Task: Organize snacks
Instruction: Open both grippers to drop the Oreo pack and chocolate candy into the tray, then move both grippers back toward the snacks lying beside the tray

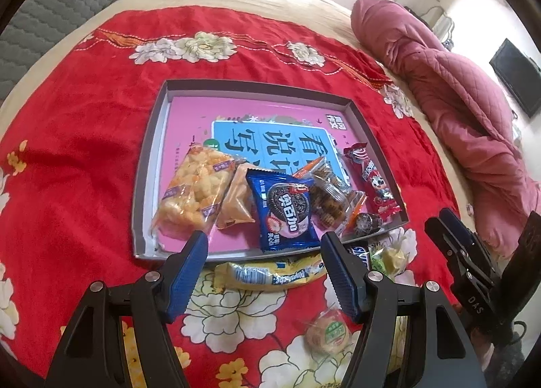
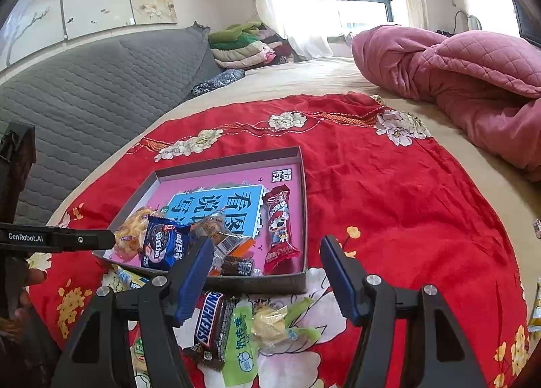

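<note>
The left gripper is held spread with nothing between its blue ribbed pads, just above the near wall of the tray. The right gripper is likewise spread and empty, its last widening only slight; it is poised over the tray's near right corner, with the Snickers bar and a green wrapped sweet lying just below its left finger.

The tray is a shallow grey cardboard box lid with a glossy pink printed floor, set on a red floral cloth spread over the bed. Inside it, along the near side, are seen a clear crinkled bag of puffed snacks, a small tan packet, a blue Oreo pack, a clear packet of brown biscuits, a red stick-shaped wrapper and a dark round sweet.

Outside, on the cloth near the tray's front wall, lie a long yellow wrapper and a round cake in clear film.
</note>
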A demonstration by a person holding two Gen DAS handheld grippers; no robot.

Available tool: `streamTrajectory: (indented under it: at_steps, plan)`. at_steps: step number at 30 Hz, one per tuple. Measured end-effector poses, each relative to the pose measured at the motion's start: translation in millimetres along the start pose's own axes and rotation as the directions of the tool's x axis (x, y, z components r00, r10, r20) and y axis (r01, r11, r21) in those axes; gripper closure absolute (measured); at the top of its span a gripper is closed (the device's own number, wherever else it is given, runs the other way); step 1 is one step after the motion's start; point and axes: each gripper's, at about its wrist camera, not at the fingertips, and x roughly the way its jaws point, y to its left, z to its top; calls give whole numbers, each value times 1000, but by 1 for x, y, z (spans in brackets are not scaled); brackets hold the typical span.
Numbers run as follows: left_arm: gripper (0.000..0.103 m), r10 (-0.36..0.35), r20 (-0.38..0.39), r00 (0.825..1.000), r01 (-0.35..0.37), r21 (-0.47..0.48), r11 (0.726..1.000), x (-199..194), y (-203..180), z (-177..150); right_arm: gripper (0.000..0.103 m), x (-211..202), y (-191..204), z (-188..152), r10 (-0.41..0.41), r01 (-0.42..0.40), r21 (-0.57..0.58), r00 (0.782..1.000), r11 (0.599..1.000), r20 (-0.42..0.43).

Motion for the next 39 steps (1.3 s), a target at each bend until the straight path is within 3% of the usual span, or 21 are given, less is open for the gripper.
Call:
streamTrajectory:
  at_steps: [25,32,39]
  plan:
    - [32,-27,-74,997,24,-41,999,8,25,-21,38,-13,3,-11,-4,5,17,999,1000,-44]
    - [32,-77,-118,990,65,-104,992,17,27,-32,38,-14,5,-15,-4,5,12,998,1000,-59]
    - [32,-127,-131,983,90,-252,964,27,32,-45,38,-12,5,-16,-7,8,11,997,1000,-71]
